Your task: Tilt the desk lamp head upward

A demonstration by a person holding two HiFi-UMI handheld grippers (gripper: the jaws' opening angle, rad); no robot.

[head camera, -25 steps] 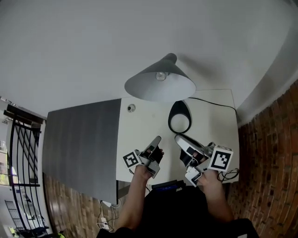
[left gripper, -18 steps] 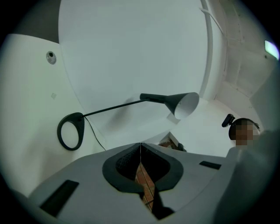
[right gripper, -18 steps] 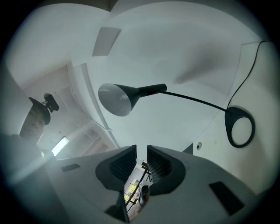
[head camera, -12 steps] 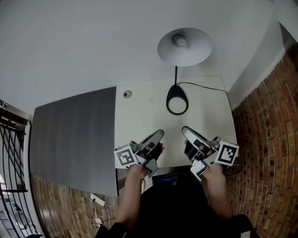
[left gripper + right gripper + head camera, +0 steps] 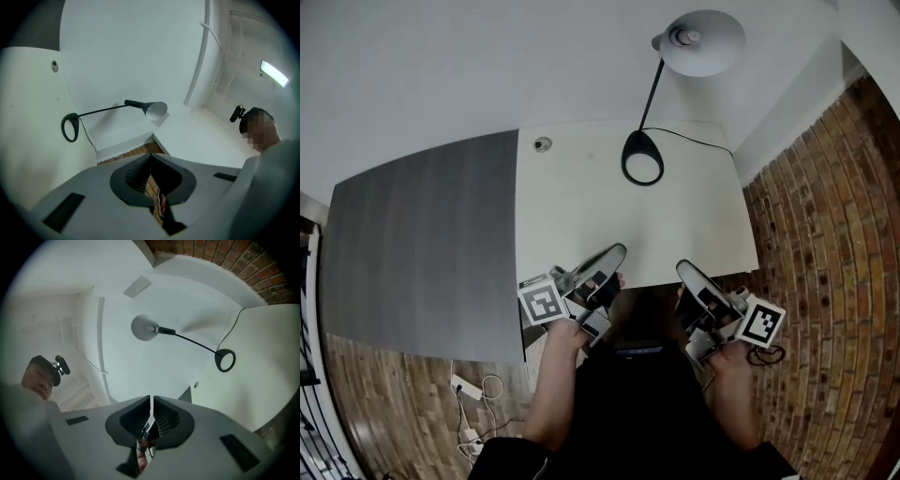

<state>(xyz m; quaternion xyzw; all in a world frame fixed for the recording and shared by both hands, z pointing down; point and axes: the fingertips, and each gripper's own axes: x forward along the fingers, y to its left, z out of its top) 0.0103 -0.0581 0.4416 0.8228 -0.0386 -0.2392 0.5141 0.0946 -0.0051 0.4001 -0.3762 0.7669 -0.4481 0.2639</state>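
The desk lamp stands at the back of the white desk (image 5: 581,216): a black ring base (image 5: 642,157), a thin black arm, and a white cone head (image 5: 701,42) high against the wall, its open side and bulb facing the head camera. My left gripper (image 5: 614,253) is shut and holds nothing, at the desk's near edge, far from the lamp. My right gripper (image 5: 684,270) is likewise shut and empty, just off the near edge. The left gripper view has the lamp head (image 5: 156,109) and base (image 5: 70,127) far beyond its jaws. From the right gripper view the head (image 5: 143,328) and base (image 5: 225,360) are also distant.
A dark grey panel (image 5: 422,244) adjoins the desk's left side. A brick wall (image 5: 825,234) runs along the right. The lamp's cable (image 5: 698,141) trails right from the base. A small round grommet (image 5: 543,144) sits at the desk's back left. Cables lie on the floor (image 5: 473,389).
Both grippers have drawn back from mid-desk to its near edge. The head camera has pulled away, so the lamp looks smaller and farther, its head high near the wall.
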